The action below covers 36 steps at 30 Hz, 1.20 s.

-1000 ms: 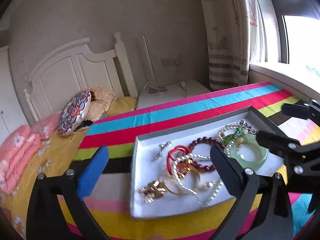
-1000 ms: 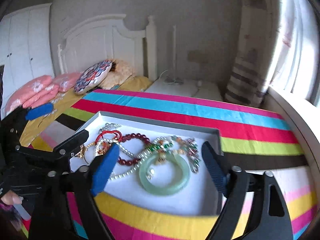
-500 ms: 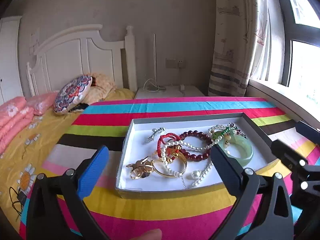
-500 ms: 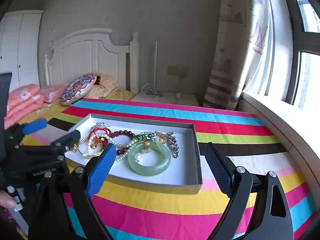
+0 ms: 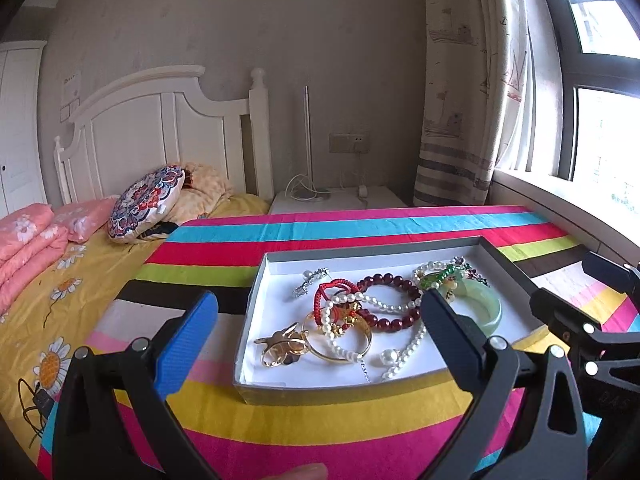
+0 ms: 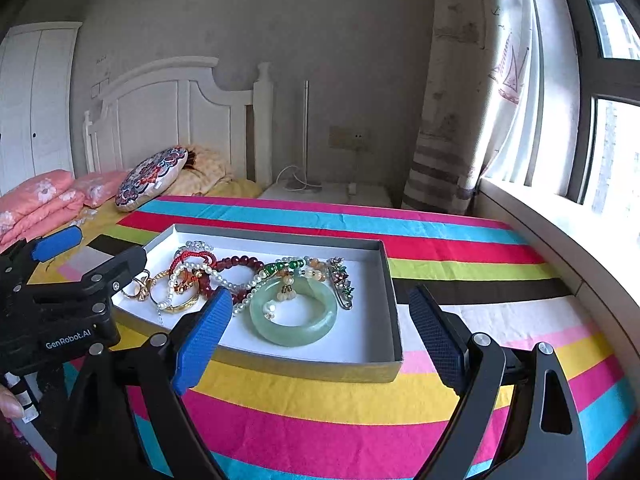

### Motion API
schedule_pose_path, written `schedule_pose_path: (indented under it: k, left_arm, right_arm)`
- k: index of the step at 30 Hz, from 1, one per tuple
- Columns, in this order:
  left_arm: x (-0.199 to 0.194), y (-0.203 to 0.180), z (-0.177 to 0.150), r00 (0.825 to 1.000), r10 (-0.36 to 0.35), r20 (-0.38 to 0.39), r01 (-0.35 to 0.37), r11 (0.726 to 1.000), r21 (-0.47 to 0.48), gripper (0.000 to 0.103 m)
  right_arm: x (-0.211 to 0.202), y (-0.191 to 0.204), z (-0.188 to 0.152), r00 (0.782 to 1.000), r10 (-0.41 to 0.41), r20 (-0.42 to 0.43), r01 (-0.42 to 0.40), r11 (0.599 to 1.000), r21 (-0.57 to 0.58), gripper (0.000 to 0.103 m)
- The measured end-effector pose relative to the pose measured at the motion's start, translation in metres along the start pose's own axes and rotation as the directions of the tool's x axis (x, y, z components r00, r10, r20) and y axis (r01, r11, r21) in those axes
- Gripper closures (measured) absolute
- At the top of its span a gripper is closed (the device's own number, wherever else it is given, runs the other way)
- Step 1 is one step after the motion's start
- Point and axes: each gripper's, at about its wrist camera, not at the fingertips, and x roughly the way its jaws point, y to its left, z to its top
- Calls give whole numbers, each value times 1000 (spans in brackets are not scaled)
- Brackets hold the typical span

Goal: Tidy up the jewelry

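The left gripper hangs above the near edge of the striped cloth with its jaws spread wide and nothing between them; the blue pad and the dark pad frame the left half of the shallow grey box, which suits a survey of the pile more than a grab. The right gripper is likewise released and empty, its pads standing either side of the box's near right corner, held back and level with the other tool, so both cameras take in the whole box.

All the jewelry lies inside that box, on its white floor. At the left end sit a gold brooch-like piece and a gold bangle, touching. A pearl strand loops over a red cord bracelet and a dark red bead bracelet, the three tangled together. A small silver piece lies apart toward the far wall. To the right, a jade bangle rests flat, with a green and amber bead string draped over its far rim and a pin-like ornament just beside it.

The heap reads as unsorted, and the overlap probably means any piece lifted from the middle would drag its neighbours; the jade bangle and the silver piece look freest to take alone.
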Motion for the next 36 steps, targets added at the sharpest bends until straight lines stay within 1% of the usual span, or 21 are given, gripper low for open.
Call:
schedule_pose_path:
  k: [8,12,36]
  left_arm:
    - [-4,4,-1,1000,21,4,-21,999,-29,2]
    - [-3,8,-1,1000,18,1,-18,999,-39,2]
    - [-5,9,0,1000,10,8,-10,999,-35,2]
  right_arm:
    - [-2,1,0,1000,-6,8,6,1000,-5,17]
    - [-2,1,0,1000,-6,9,6,1000,-4,17]
    - [-2,1,0,1000,-6,9,6,1000,-4,17]
